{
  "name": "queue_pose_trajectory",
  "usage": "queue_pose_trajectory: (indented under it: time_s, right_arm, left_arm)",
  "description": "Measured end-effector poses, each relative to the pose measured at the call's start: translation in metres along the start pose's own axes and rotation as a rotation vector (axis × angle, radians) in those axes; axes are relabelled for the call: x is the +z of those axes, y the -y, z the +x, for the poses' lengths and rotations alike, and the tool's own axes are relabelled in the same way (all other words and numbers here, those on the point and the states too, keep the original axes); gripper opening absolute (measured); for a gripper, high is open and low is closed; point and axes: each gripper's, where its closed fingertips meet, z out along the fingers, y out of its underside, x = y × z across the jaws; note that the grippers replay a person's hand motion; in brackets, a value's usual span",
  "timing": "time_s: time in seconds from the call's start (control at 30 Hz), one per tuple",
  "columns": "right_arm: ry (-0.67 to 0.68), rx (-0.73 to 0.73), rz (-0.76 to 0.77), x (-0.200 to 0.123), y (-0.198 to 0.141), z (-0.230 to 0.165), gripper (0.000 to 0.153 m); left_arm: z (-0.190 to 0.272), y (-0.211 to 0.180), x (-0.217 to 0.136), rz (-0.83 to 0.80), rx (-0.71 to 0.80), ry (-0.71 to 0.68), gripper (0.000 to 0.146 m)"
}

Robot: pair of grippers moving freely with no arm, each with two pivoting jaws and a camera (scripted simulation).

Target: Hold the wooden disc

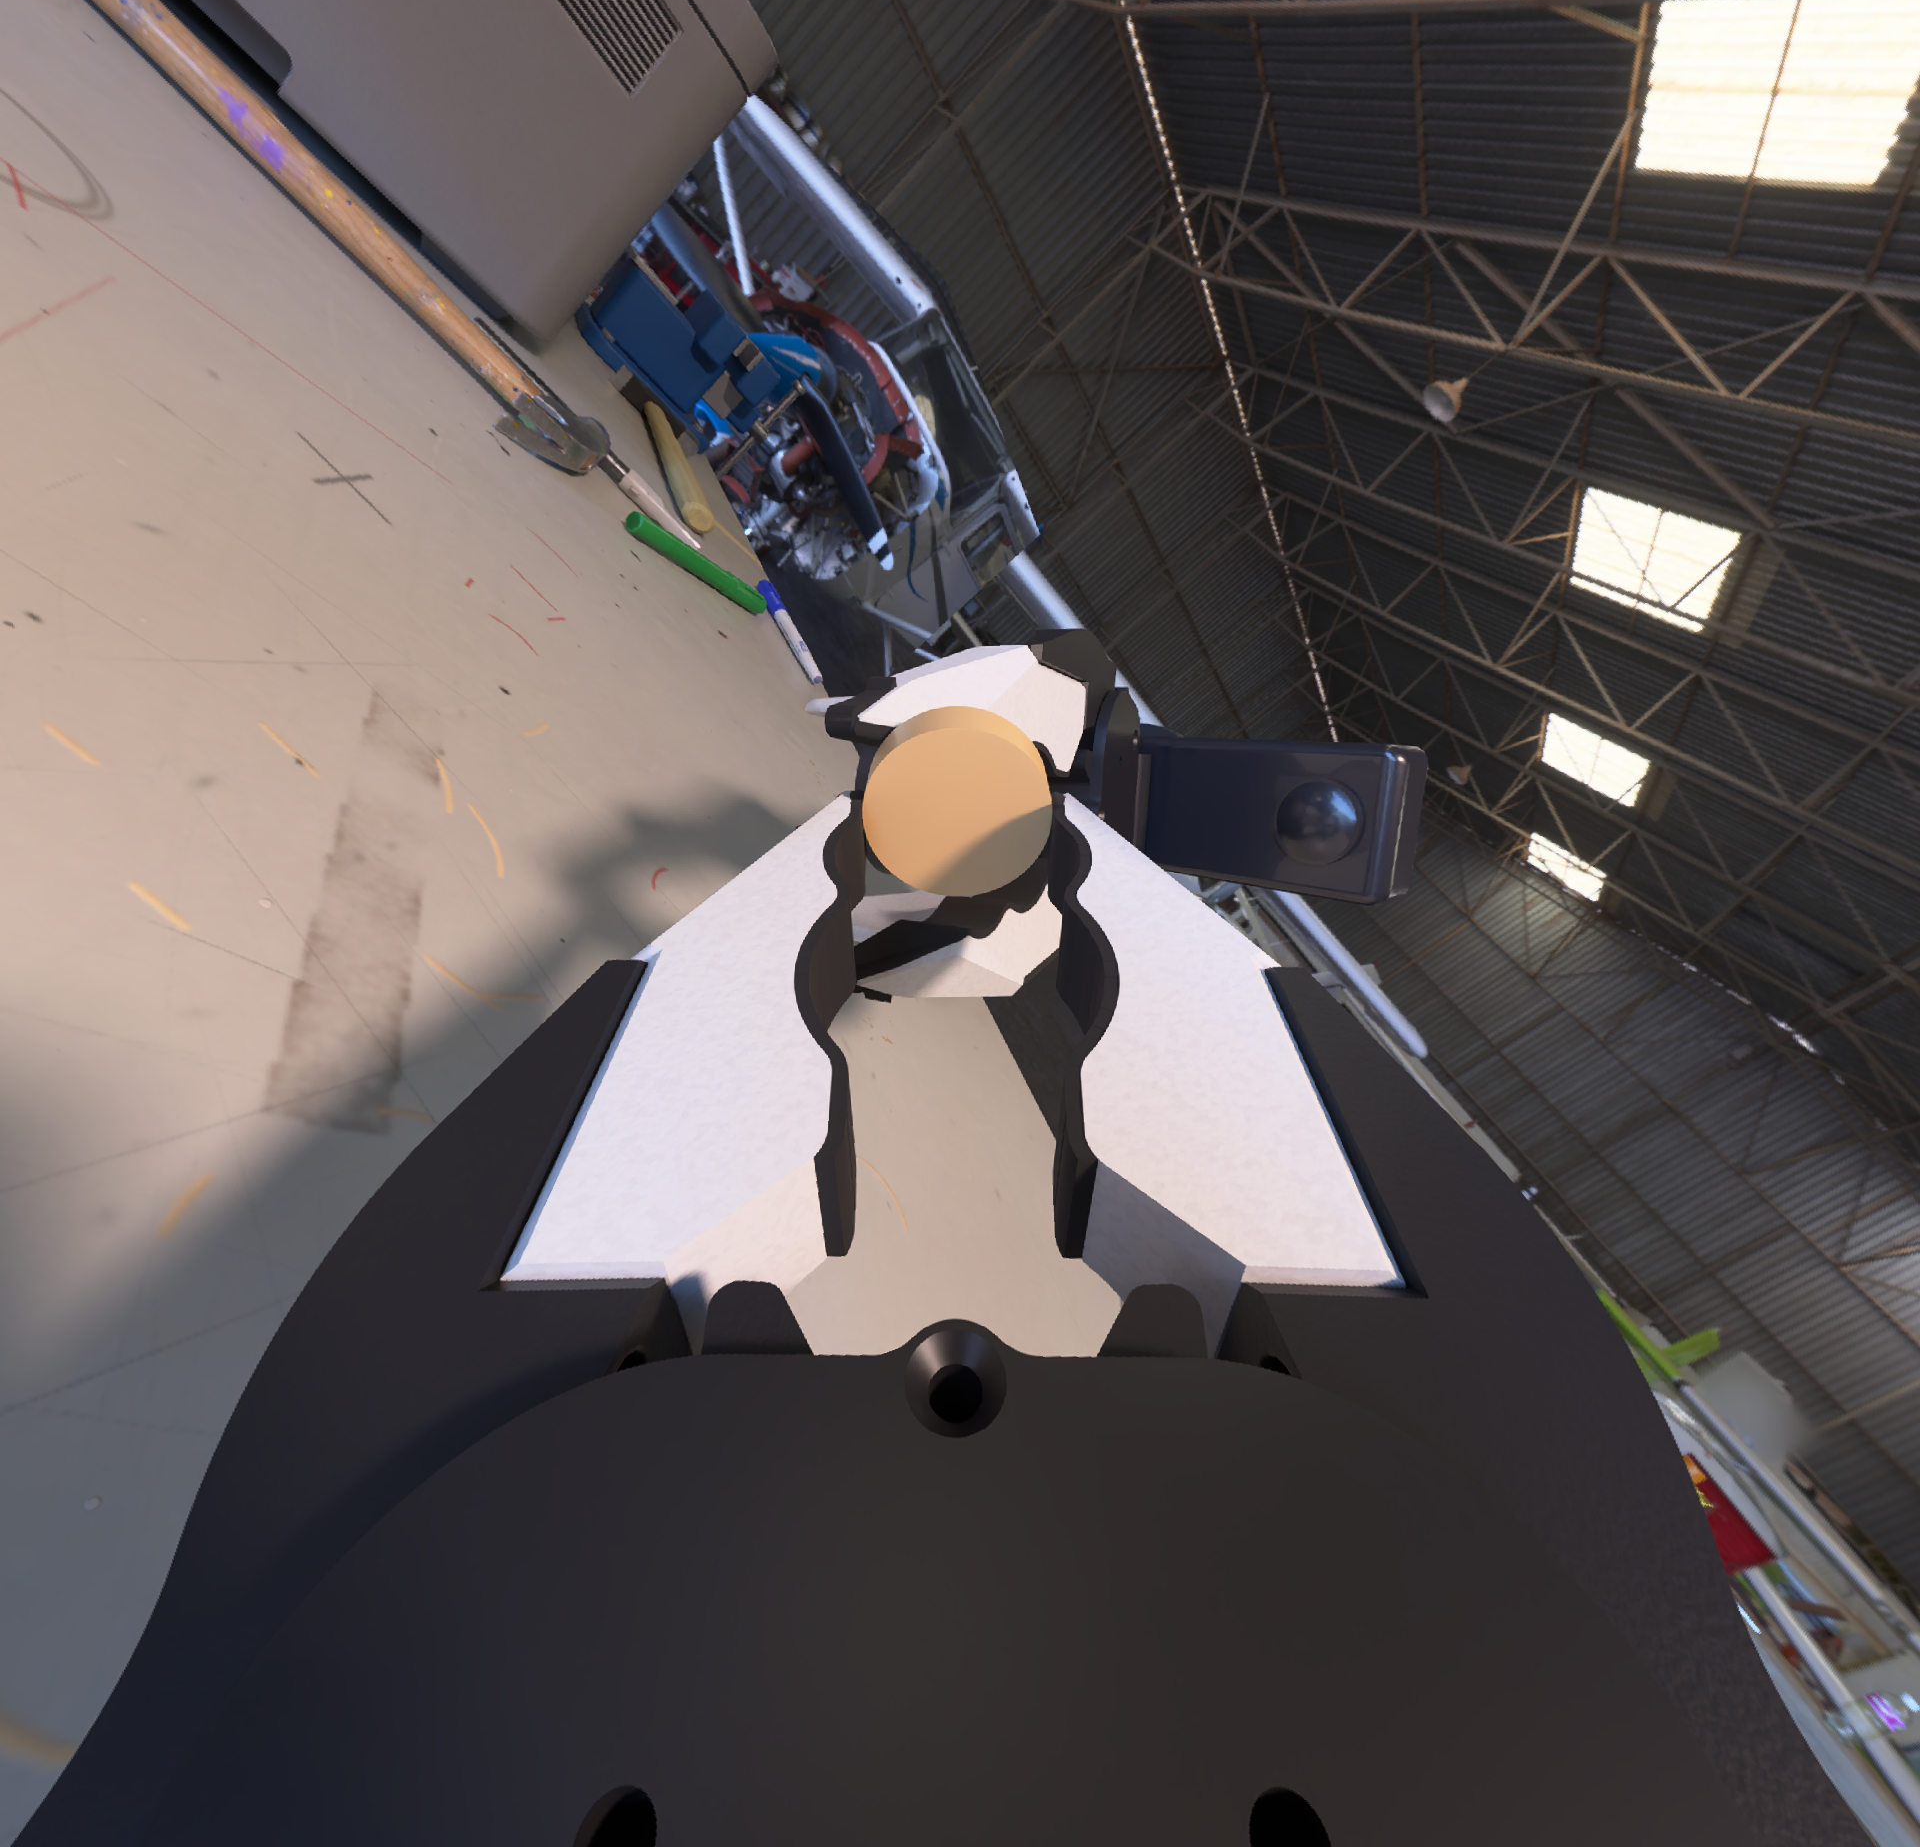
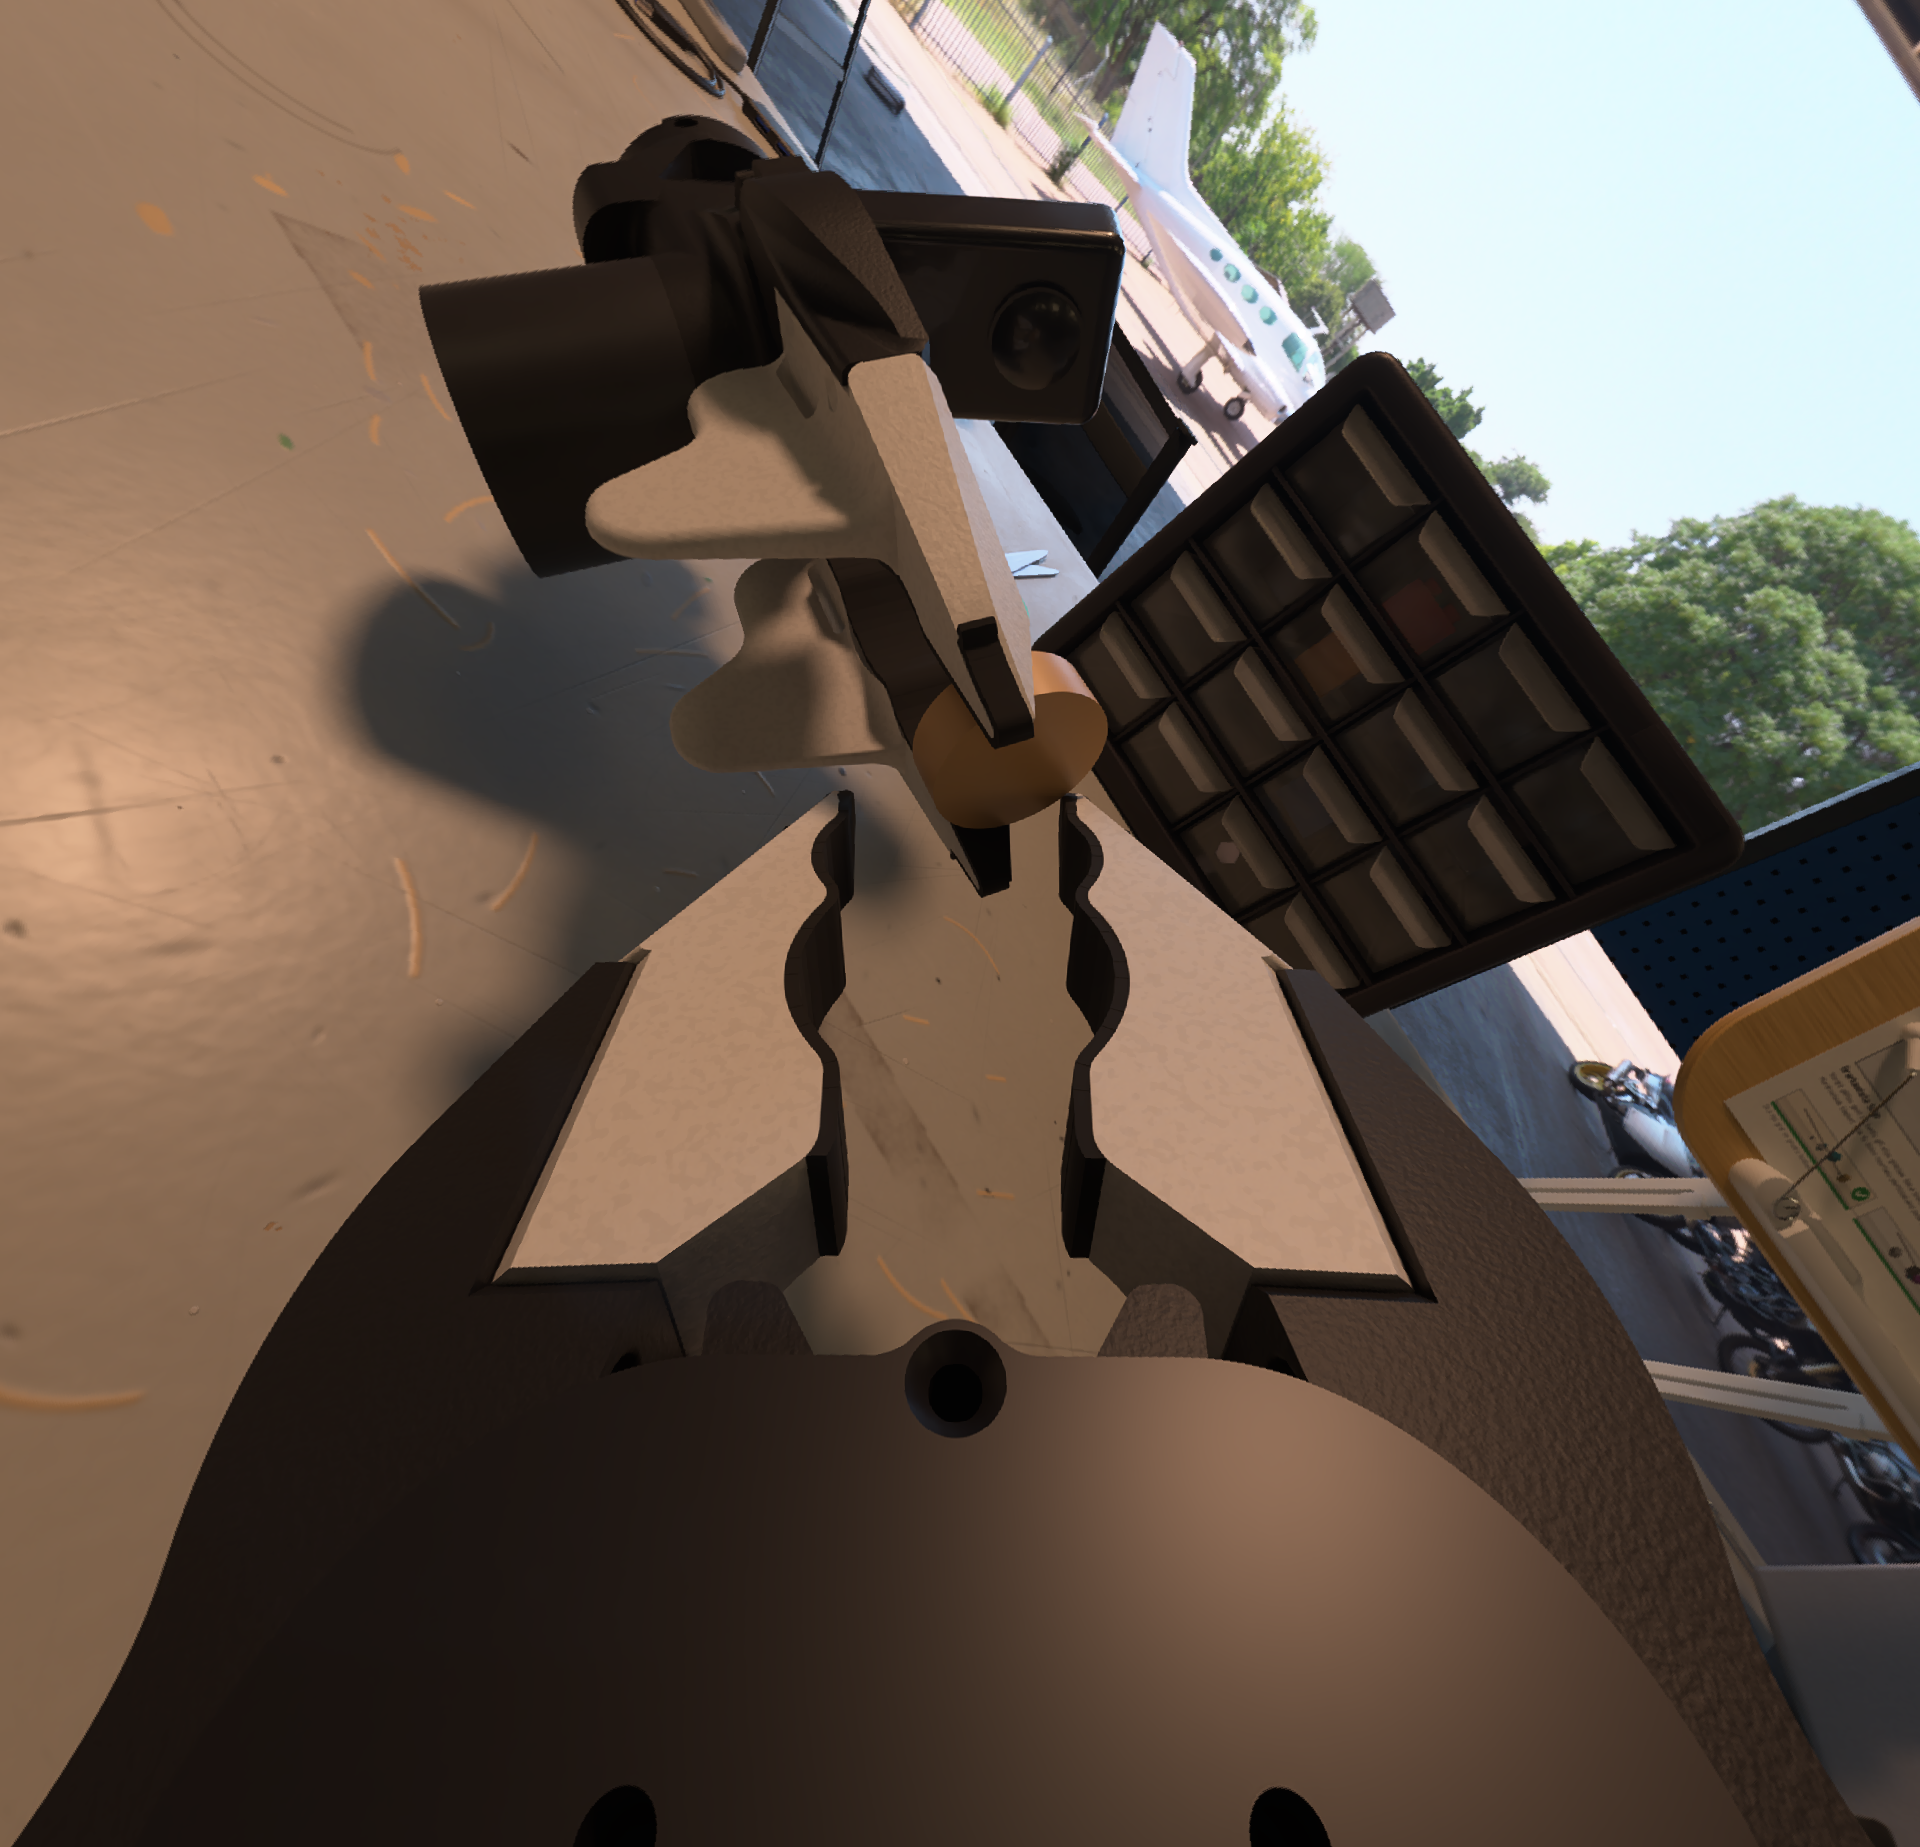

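The wooden disc [image 1: 951, 805] is a light tan puck. My left gripper [image 1: 956, 831] is shut on it, with one fingertip on each side of the rim and the flat face towards the camera. The disc is held up off the beige table [image 1: 260, 654]. In the right wrist view the disc [image 2: 1039, 758] sits between the left gripper's fingers [image 2: 935, 509], just beyond my right gripper [image 2: 956, 810], whose jaws are open and empty. In the left wrist view the right gripper's white fingers [image 1: 997, 691] show above and below the disc, behind it.
A green marker [image 1: 694, 564], a blue-capped pen [image 1: 790, 634], a wooden stick [image 1: 675, 467], a blue vise [image 1: 675, 343] and a grey machine [image 1: 468, 83] lie near the table's far edge. A dark drawer organizer [image 2: 1382, 675] and a wooden clipboard [image 2: 1818, 1174] stand at the right.
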Motion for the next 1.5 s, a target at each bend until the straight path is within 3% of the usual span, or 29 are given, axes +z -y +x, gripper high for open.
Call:
queue_pose_trajectory:
  time_s: [0.47,0.93,1.07,1.27,1.5]
  right_arm:
    - [0.0,-0.101,-0.054,-0.002,-0.006,-0.004,0.036]
    - [0.119,0.018,-0.181,0.002,-0.026,-0.015,0.034]
    - [0.125,0.056,-0.177,0.003,-0.027,-0.015,0.035]
    - [0.139,0.23,-0.151,0.01,-0.027,-0.013,0.038]
    - [0.148,0.271,-0.143,0.011,-0.026,-0.013,0.039]
  left_arm:
    - [-0.002,-0.008,0.0,-0.052,-0.004,0.01,0.035]
    - [-0.021,-0.014,-0.001,-0.058,-0.117,0.06,0.035]
    - [-0.022,-0.012,-0.002,-0.044,-0.124,0.064,0.035]
    - [-0.028,-0.005,-0.005,-0.002,-0.191,0.065,0.035]
    - [-0.029,-0.004,-0.005,-0.001,-0.193,0.07,0.035]
